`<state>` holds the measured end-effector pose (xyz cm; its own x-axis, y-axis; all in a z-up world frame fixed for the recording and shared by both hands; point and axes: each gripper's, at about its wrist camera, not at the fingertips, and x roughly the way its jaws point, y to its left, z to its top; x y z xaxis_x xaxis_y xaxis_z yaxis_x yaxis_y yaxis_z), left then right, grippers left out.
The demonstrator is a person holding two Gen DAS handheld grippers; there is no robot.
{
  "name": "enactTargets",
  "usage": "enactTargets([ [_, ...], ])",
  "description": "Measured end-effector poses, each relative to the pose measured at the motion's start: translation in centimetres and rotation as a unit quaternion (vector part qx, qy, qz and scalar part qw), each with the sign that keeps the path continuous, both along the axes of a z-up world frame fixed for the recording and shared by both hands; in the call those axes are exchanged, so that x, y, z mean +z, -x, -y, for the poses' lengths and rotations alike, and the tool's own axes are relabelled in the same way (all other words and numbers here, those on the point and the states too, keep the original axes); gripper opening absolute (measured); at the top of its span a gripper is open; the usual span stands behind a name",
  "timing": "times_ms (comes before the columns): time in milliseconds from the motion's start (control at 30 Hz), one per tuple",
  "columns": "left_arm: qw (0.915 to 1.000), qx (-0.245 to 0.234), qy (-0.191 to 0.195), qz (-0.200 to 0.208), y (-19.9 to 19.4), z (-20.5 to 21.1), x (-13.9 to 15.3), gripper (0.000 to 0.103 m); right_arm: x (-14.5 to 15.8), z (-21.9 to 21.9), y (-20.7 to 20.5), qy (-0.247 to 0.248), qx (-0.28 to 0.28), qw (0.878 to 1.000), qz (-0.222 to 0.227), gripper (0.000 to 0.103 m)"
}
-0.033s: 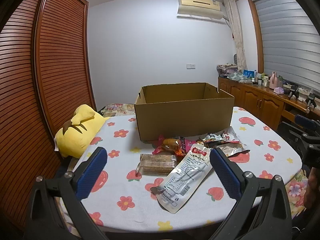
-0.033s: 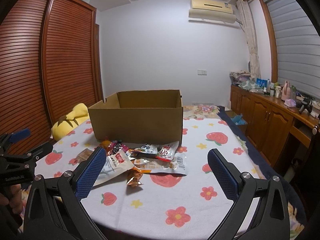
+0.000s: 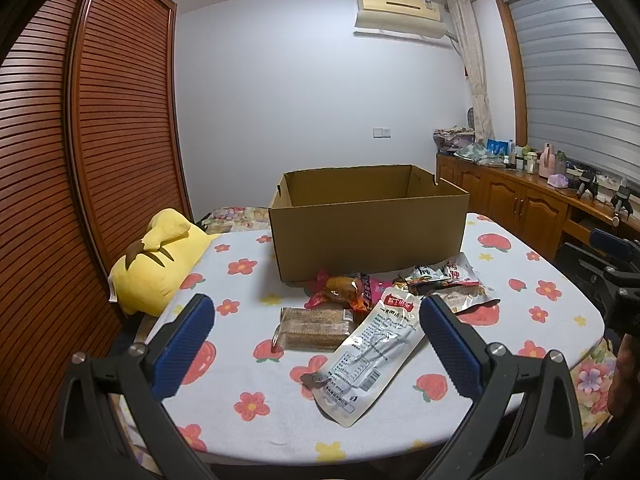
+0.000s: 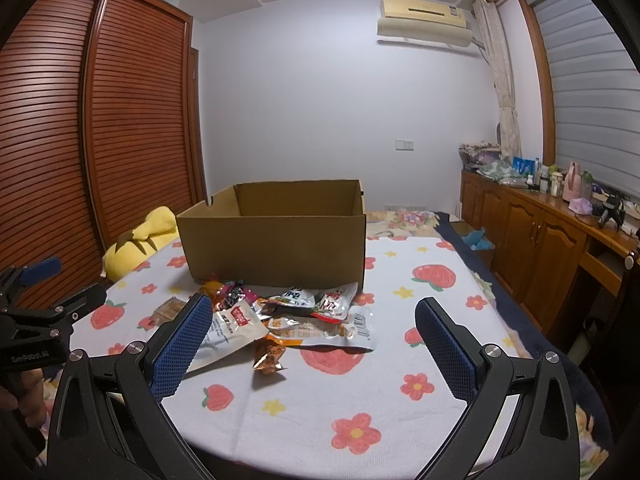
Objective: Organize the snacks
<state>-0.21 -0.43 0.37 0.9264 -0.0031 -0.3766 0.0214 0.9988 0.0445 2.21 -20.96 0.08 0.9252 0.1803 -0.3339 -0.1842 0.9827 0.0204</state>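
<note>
An open cardboard box (image 3: 368,236) stands on the table; it also shows in the right wrist view (image 4: 276,248). A pile of snack packets lies in front of it: a clear pack of brown wafers (image 3: 314,328), a long white pouch (image 3: 368,356), a red-orange packet (image 3: 344,292), a clear fish packet (image 4: 320,330) and a small orange wrapper (image 4: 269,357). My left gripper (image 3: 316,330) is open above the near table edge, framing the wafers and the pouch. My right gripper (image 4: 314,332) is open and empty over the pile's near side.
The table wears a white cloth with flowers and strawberries (image 4: 360,432). A yellow plush pillow (image 3: 160,264) lies at its left edge. A wooden wardrobe (image 3: 100,140) stands left, a cluttered wooden sideboard (image 4: 560,232) right.
</note>
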Motion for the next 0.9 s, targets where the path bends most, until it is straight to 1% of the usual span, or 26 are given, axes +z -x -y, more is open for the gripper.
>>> enactTargets([
  [900,1.0,-0.006,-0.002,0.001,-0.05,0.06,0.2,0.103,-0.04,-0.09,0.04,0.0,0.001,1.0,0.0,0.103],
])
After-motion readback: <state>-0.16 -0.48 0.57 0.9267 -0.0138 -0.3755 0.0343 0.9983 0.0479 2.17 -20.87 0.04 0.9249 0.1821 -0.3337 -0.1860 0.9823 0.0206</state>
